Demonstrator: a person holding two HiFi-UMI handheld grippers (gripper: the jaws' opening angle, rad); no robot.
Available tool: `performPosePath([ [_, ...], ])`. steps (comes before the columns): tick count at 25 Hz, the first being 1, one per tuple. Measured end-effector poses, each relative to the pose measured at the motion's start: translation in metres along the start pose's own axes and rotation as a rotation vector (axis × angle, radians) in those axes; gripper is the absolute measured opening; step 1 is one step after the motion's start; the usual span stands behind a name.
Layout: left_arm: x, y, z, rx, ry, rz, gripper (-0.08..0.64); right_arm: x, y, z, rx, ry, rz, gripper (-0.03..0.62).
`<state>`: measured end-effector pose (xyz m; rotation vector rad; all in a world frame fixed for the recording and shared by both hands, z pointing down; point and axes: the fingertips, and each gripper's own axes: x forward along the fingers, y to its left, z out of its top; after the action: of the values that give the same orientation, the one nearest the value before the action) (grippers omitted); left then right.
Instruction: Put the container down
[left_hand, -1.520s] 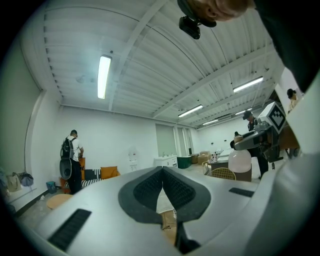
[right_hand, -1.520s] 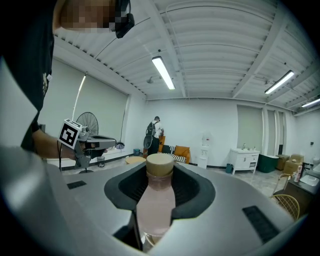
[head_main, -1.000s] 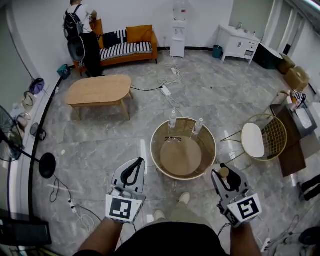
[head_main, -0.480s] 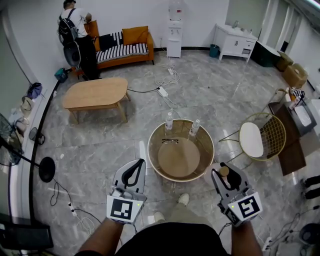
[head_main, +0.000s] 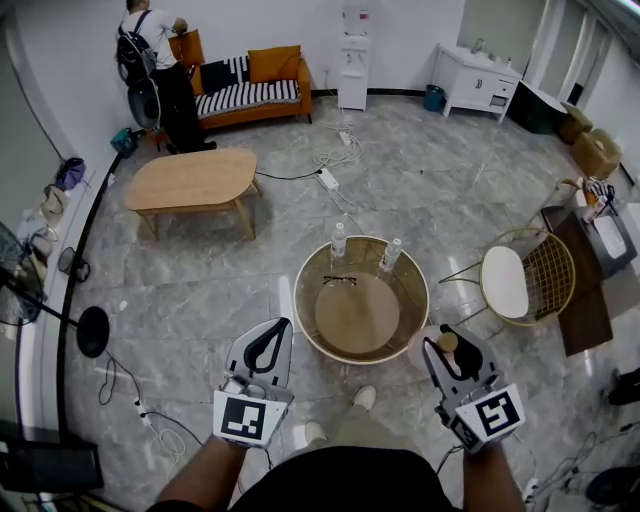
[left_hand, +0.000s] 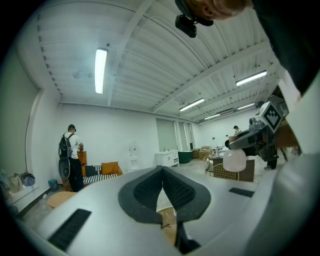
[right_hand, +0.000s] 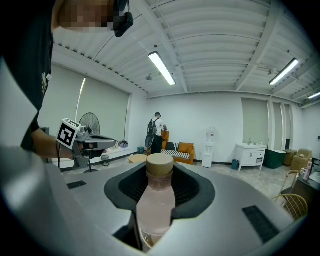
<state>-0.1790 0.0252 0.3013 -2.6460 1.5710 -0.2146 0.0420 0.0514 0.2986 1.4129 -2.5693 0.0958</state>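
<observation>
The container is a pale pink bottle (right_hand: 156, 202) with a tan cap. My right gripper (right_hand: 160, 169) is shut on its neck, with the cap above the pads. In the head view the right gripper (head_main: 443, 338) hangs over the floor, just right of the round rimmed table (head_main: 303, 300), and the bottle's cap (head_main: 449, 343) shows between the jaws. My left gripper (head_main: 279, 323) is shut with nothing in it, left of the table; its dark pads (left_hand: 147, 190) meet. On the table stand two clear bottles (head_main: 339, 241) (head_main: 390, 255) and a pair of glasses (head_main: 340, 281).
A gold wire chair (head_main: 520, 275) stands right of the round table. Farther off are a wooden coffee table (head_main: 190, 180), an orange sofa (head_main: 250, 85) with a person (head_main: 155, 60) beside it, floor cables (head_main: 335, 160) and a fan base (head_main: 92, 330).
The head view has shifted slightly, so the round table sits a little higher in the frame. Both grippers keep their places and their grip.
</observation>
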Motion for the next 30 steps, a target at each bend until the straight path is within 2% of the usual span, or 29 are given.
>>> performPosePath([
  [13,0.059,-0.003,-0.01,-0.002,0.023,-0.005,0.015,0.03,-0.046,-0.016,0.024,0.033,0.014,0.147],
  [20,0.106,-0.009,0.002,0.003,0.02,-0.02,0.015,0.054,-0.084,-0.01,0.028,0.027,0.013,0.147],
  [30,0.149,0.0,0.014,0.009,0.021,0.034,0.015,0.087,-0.127,-0.002,0.02,0.015,0.06,0.147],
])
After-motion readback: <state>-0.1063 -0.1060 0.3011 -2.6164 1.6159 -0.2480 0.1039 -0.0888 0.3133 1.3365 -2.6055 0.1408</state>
